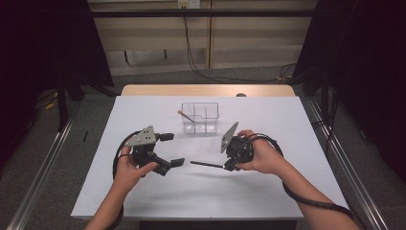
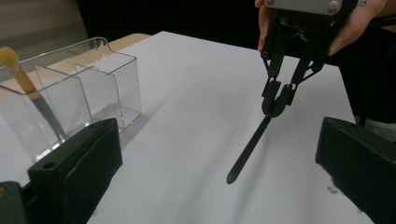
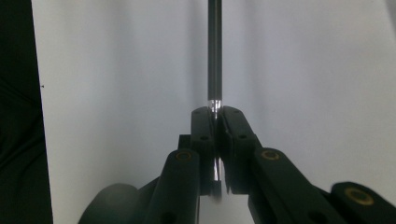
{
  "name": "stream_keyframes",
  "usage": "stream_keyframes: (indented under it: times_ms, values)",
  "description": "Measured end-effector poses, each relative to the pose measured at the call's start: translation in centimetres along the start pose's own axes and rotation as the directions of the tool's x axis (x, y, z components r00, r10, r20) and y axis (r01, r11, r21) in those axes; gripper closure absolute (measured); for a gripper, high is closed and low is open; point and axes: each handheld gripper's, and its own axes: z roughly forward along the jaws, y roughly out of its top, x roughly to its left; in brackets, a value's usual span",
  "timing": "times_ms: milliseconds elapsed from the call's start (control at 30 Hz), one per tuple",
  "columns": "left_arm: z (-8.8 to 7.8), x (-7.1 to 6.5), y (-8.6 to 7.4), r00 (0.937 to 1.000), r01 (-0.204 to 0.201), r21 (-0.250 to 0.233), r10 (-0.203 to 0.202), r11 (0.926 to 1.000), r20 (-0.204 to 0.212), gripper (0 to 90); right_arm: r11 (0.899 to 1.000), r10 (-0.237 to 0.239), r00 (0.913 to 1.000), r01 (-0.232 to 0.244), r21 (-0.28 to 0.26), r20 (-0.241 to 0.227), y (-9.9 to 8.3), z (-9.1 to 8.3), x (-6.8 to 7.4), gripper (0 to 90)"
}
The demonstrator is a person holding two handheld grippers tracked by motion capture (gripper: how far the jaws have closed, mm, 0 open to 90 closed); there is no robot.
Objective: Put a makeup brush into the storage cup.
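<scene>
My right gripper [image 1: 229, 166] is shut on one end of a thin black stick [image 1: 206, 164], which points left just above the white table. In the right gripper view the pads [image 3: 205, 123] clamp the stick [image 3: 215, 51] at a silvery band. My left gripper [image 1: 171, 149] stands open with nothing between its jaws, a short way left of the stick's free tip. From the left gripper view, the stick [image 2: 247, 149] hangs slanting from the right gripper [image 2: 276, 102]. A clear divided box [image 1: 200, 104] stands behind, holding a tan-tipped brush [image 1: 186, 116] in its left compartment.
The white table surface [image 1: 268, 191] stretches wide around both hands. In the left gripper view the clear box [image 2: 116, 70] with the brush [image 2: 21, 74] is close on the left. Cables trail from both grippers. Dark curtains and metal rails flank the table.
</scene>
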Motion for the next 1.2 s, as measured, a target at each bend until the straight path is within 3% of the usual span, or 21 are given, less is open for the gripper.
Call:
stream_keyframes:
  times_ms: [367,533,600,700,867,1000,1133,1200]
  values:
    - [1.5,-0.3,1.4,0.9978,-0.03,0.098,0.024,0.9947,0.061,0.3,1.0,-0.017,0.9999,0.017,0.012,0.001,0.4,0.0,0.2,84.7]
    - [2.4,-0.5,2.0,0.9959,-0.052,0.169,0.039,0.9843,0.082,0.3,1.0,-0.017,0.9999,0.017,0.011,-0.002,0.5,0.0,0.2,84.7]
    - [2.7,-0.6,2.2,0.9954,-0.056,0.179,0.04,0.9823,0.087,0.3,0.999,-0.038,0.9993,0.038,0.004,-0.002,0.6,-0.1,0.1,84.7]
    - [3.0,-0.6,2.4,0.9927,-0.091,0.216,0.072,0.9721,0.097,0.3,0.999,-0.032,0.9995,0.032,0.005,-0.001,0.7,-0.1,0.2,84.7]
    - [3.6,-0.7,2.7,0.993,-0.075,0.271,0.047,0.9597,0.108,0.3,0.999,-0.037,0.9993,0.037,0.012,-0.002,0.8,-0.1,0.2,84.7]
    - [4.1,-0.9,2.8,0.9904,-0.105,0.323,0.069,0.9407,0.12,0.3,0.999,-0.045,0.999,0.045,0.008,-0.002,0.8,-0.1,0.2,84.7]
    - [4.5,-1.1,3.2,0.9895,-0.117,0.343,0.08,0.9318,0.12,0.9,0.999,-0.045,0.999,0.045,0.005,-0.005,1.0,-0.2,0.2,84.7]
    - [4.6,-1.1,3.5,0.9886,-0.132,0.36,0.096,0.9233,0.116,2.0,0.999,-0.051,0.9987,0.051,-0.001,-0.005,1.1,-0.2,0.3,84.7]
